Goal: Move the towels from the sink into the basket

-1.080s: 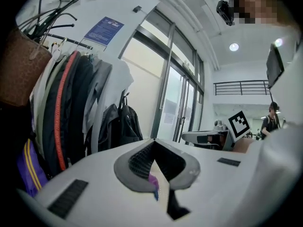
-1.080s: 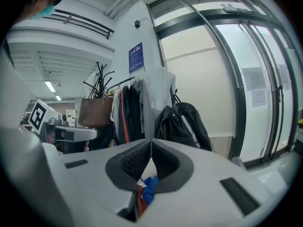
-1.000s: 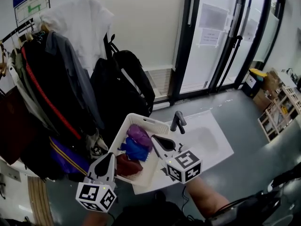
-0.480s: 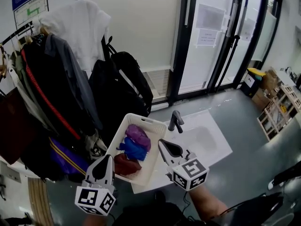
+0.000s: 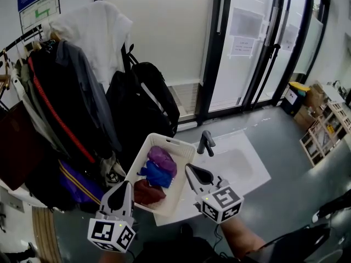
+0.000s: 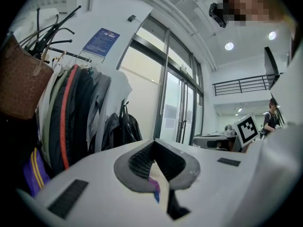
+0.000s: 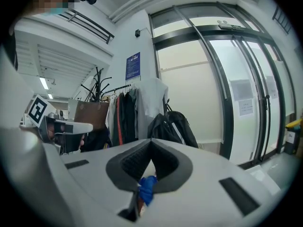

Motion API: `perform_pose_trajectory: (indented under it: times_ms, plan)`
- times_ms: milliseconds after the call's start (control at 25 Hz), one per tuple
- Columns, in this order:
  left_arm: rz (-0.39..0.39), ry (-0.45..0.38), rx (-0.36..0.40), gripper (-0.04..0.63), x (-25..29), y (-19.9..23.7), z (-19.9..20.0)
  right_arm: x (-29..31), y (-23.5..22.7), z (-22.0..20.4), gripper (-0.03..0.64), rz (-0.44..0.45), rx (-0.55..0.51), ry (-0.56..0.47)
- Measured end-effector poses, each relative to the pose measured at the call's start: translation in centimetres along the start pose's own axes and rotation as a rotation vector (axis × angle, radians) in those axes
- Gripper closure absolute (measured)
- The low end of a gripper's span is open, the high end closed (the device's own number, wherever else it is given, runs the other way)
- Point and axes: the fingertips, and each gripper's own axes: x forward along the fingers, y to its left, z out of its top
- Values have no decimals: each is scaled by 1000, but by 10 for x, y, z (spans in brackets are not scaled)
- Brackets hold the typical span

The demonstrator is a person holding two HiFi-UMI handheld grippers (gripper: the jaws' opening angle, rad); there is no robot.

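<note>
The white basket (image 5: 177, 189) holds a purple towel (image 5: 162, 159), a blue towel (image 5: 156, 175) and a dark red towel (image 5: 147, 193). To its right, the white sink (image 5: 248, 175) with a dark faucet (image 5: 205, 142) shows no towel. My right gripper (image 5: 191, 169) is shut and holds nothing; it hovers over the basket's right rim near the faucet. My left gripper (image 5: 124, 186) is shut too, just off the basket's near left corner. A strip of the blue towel (image 7: 147, 191) shows below the right gripper (image 7: 150, 142). The left gripper (image 6: 154, 143) points toward the coats.
A coat rack (image 5: 55, 92) hung with jackets and a black backpack (image 5: 145, 100) stands left of and behind the basket. Glass doors (image 5: 258, 43) rise beyond the sink. Shelves with boxes (image 5: 323, 127) stand at the right on the grey floor.
My right gripper has drawn back a little from over the basket toward the sink's near edge. The left gripper has barely moved, and the towels lie as before.
</note>
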Motion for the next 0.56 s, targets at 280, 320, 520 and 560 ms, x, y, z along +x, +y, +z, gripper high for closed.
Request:
perform_pose_trajectory:
  times_ms: [280, 320, 520, 560]
  plan:
    - [-1, 2, 7, 589, -2, 0, 0, -2, -3, 1, 611, -10, 2, -6]
    - [-2, 2, 11, 589, -1, 0, 0, -2, -3, 2, 611, -10, 1, -6]
    - [-3, -4, 18, 589, 0, -1, 3, -2, -2, 3, 611, -12, -3, -9]
    - [-1, -4, 19, 589, 0, -1, 3, -1, -2, 4, 611, -13, -4, -10]
